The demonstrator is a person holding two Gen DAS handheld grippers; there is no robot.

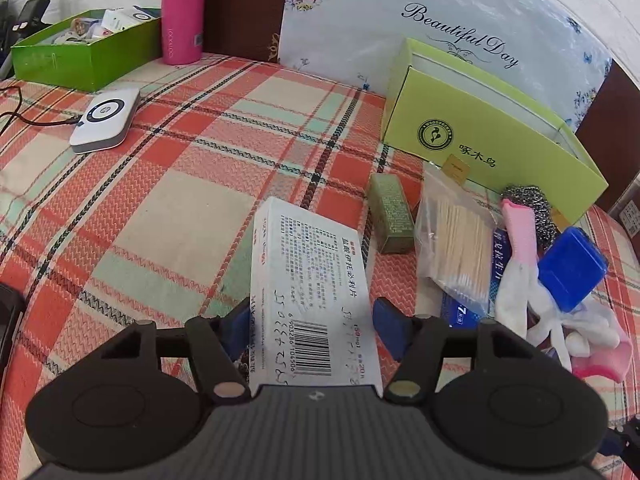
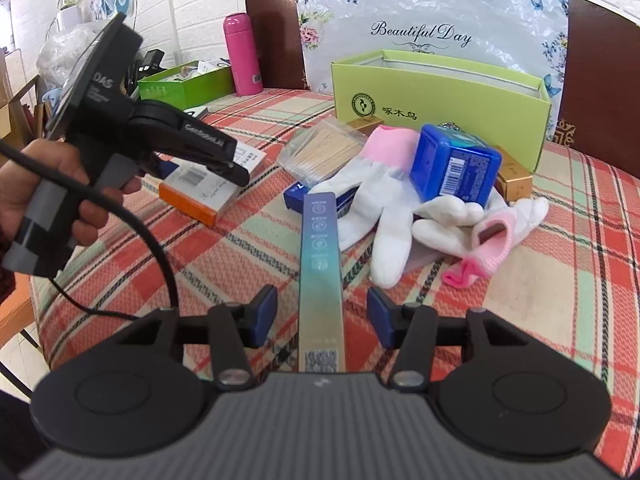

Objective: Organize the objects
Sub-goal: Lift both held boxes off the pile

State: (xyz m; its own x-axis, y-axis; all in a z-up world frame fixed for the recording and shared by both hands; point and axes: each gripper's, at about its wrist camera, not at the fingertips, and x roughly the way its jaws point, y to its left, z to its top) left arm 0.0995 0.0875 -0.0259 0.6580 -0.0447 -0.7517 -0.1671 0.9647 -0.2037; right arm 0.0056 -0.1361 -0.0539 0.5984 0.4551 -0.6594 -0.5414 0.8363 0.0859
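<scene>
Left wrist view: the white medicine box (image 1: 310, 300) is lying between the fingers of the left gripper (image 1: 312, 324), its long axis running toward 12 o'clock, straight along the fingers. The blue pads (image 1: 386, 326) are sitting at the box's two long edges; whether they are pressing it cannot be told for certain, but the jaws look closed to the box's width, so it is probably being gripped. The light-green open box (image 1: 480, 136) is lying at about 1 o'clock, the likely place for it, with the clutter pile between.

Right wrist view: the right gripper (image 2: 322, 320) is standing wide open around a slim teal box (image 2: 320, 276), whose long axis is also pointing to 12 o'clock. Clear gaps are showing on both sides, so nothing is being held. The light-green open box (image 2: 440, 92) is sitting at 12 to 1 o'clock, beyond the white gloves (image 2: 400, 208) and the blue case (image 2: 456, 164). The left gripper (image 2: 224, 160) is working at 10 o'clock.
</scene>
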